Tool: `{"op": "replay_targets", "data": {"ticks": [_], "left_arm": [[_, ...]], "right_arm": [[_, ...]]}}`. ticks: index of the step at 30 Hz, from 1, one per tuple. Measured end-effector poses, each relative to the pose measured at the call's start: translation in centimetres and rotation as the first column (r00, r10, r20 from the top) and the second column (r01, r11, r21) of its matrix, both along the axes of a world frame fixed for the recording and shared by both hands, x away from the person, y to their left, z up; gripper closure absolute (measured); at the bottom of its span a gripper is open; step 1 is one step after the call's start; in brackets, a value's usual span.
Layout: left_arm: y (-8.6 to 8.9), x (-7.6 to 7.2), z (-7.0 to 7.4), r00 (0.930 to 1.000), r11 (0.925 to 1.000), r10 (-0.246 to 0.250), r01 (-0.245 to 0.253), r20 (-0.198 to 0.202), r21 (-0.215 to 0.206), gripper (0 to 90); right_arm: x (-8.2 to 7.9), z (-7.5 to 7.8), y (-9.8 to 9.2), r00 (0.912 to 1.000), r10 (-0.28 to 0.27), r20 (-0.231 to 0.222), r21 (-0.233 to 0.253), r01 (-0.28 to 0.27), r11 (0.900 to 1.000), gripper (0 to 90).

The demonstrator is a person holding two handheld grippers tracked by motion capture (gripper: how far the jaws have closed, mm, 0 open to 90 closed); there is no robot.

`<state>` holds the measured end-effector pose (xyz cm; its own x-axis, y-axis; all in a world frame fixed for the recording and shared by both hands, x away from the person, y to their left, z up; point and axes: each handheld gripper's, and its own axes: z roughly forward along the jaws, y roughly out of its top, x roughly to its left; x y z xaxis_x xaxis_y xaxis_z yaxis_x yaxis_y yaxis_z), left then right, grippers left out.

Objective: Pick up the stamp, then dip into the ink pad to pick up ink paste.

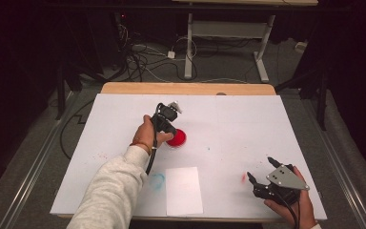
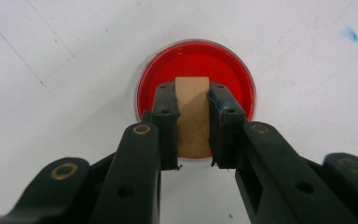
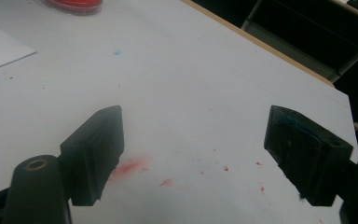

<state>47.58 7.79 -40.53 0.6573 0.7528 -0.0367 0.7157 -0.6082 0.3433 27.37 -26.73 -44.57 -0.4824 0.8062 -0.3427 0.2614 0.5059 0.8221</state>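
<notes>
L gripper [image 2: 192,126] jaws clamp wooden block [image 2: 193,116] upright over red dish [image 2: 233,74]; R gripper [image 3: 191,154] jaws wide apart.

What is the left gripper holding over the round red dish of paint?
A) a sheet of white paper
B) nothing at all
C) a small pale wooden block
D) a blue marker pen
C: in the left gripper view the left gripper has its jaws closed on a small pale wooden block above the round red dish.

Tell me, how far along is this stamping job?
Done: the left gripper has clamped the small wooden block. In hand: it holds the block over the round red ink dish. Left: the white paper sheet looks unmarked; the right gripper waits open.
</notes>
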Motion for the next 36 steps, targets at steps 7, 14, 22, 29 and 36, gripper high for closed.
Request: {"op": "replay_targets", "data": {"ticks": [7,14,22,29,36], "left_arm": [[0.4,-0.2,1.7,0.9995,0.9994,-0.028,0.029,0.012,-0.022,73.8],[0.4,0.0,1.6,0.9988,0.9979,-0.048,0.048,0.009,-0.043,73.8],[0.4,0.1,1.0,0.9983,0.9968,-0.059,0.059,0.003,-0.054,73.8],[-0.1,0.0,0.6,0.9975,0.9962,-0.070,0.070,0.001,-0.052,73.8],[-0.2,-0.1,0.4,0.9956,0.9945,-0.094,0.094,0.004,-0.046,73.8]], "right_arm": [[0.0,-0.1,0.2,1.0000,0.009,-0.004,-0.011,-0.009,1.000,20.4],[0.4,0.0,0.4,1.0000,0.005,-0.005,-0.007,-0.005,1.000,20.4],[0.4,-0.1,0.5,0.9999,0.012,-0.009,-0.013,-0.012,1.000,20.4],[0.4,-0.1,0.4,0.9999,0.011,-0.007,-0.013,-0.011,1.000,20.4],[0.4,-0.1,0.4,0.9999,0.012,-0.009,-0.015,-0.013,1.000,20.4]]}}
